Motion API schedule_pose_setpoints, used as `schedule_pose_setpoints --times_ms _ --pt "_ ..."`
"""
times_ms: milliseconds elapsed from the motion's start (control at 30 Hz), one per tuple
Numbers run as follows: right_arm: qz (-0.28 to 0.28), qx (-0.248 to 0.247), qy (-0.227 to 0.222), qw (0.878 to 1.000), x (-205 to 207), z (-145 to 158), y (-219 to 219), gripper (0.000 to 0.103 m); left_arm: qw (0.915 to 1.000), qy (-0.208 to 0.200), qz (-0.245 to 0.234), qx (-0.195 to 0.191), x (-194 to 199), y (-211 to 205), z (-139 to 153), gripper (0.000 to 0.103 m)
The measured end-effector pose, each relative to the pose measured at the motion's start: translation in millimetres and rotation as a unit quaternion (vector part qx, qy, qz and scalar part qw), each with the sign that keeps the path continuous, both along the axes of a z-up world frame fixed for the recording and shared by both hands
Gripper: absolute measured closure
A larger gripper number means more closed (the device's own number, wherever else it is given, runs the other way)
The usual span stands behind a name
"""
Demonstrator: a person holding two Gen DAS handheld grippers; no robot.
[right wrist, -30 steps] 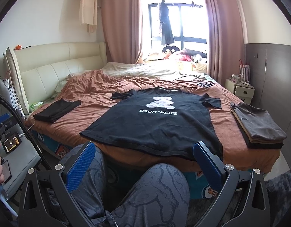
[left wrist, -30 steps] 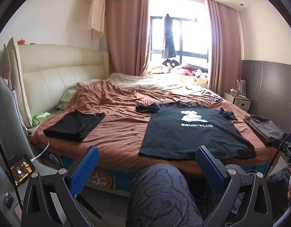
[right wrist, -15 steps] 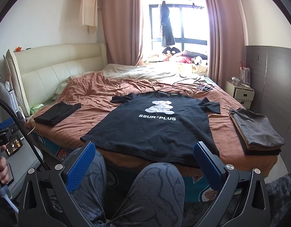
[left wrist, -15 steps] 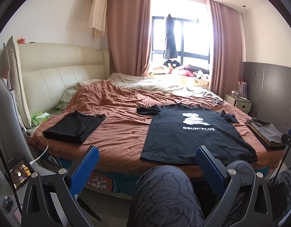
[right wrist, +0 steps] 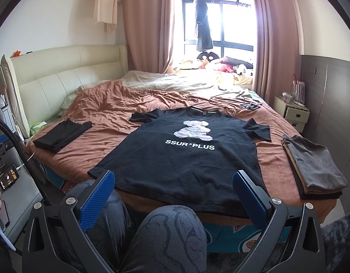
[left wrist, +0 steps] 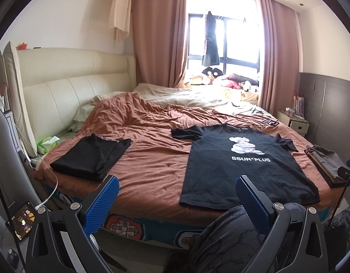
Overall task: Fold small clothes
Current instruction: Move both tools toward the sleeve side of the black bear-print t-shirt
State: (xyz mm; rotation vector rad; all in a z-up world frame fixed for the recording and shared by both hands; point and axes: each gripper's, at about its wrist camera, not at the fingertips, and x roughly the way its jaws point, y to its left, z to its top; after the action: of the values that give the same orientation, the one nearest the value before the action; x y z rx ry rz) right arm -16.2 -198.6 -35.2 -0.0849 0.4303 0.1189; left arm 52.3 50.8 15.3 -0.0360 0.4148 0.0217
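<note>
- Printed in white capitals across the chest of the black short-sleeved cotton T-shirt (right wrist: 186, 159) spread flat on the rust-brown bed cover: "SSUR*PLUS", set just under a white teddy-bear graphic.
- Same "SSUR*PLUS" lettering legible on that T-shirt (left wrist: 243, 166) in the left wrist view.
- On the lit screen of the small black phone (left wrist: 22, 219) at the left edge: orange bars and marks, too small to read.
- Nothing else legible.

black T-shirt (right wrist: 186, 159), white bear print | rust-brown blanket (right wrist: 102, 113) | blue claw pads (right wrist: 96, 202)
</note>
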Motion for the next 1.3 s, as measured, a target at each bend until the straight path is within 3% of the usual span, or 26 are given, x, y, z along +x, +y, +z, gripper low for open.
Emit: schedule_pose_setpoints --times_ms 133,233,733,1300 --pt "0.024 0.050 0.029 0.998 22 4 -1 0.000 1.0000 0.007 0.001 0.001 17 8 -2 0.000" --pt "0.026 0.061 0.043 0.997 41 7 -7 0.000 0.9999 0.016 0.003 -0.006 32 16 -6 0.000" --pt "0.021 0.050 0.076 0.996 138 9 9 0.000 0.9977 0.056 0.026 -0.027 111 52 -20 0.000" --pt "0.015 0.059 0.101 0.993 242 4 16 0.000 0.9946 0.098 -0.010 -0.034 220 48 -36 0.000"
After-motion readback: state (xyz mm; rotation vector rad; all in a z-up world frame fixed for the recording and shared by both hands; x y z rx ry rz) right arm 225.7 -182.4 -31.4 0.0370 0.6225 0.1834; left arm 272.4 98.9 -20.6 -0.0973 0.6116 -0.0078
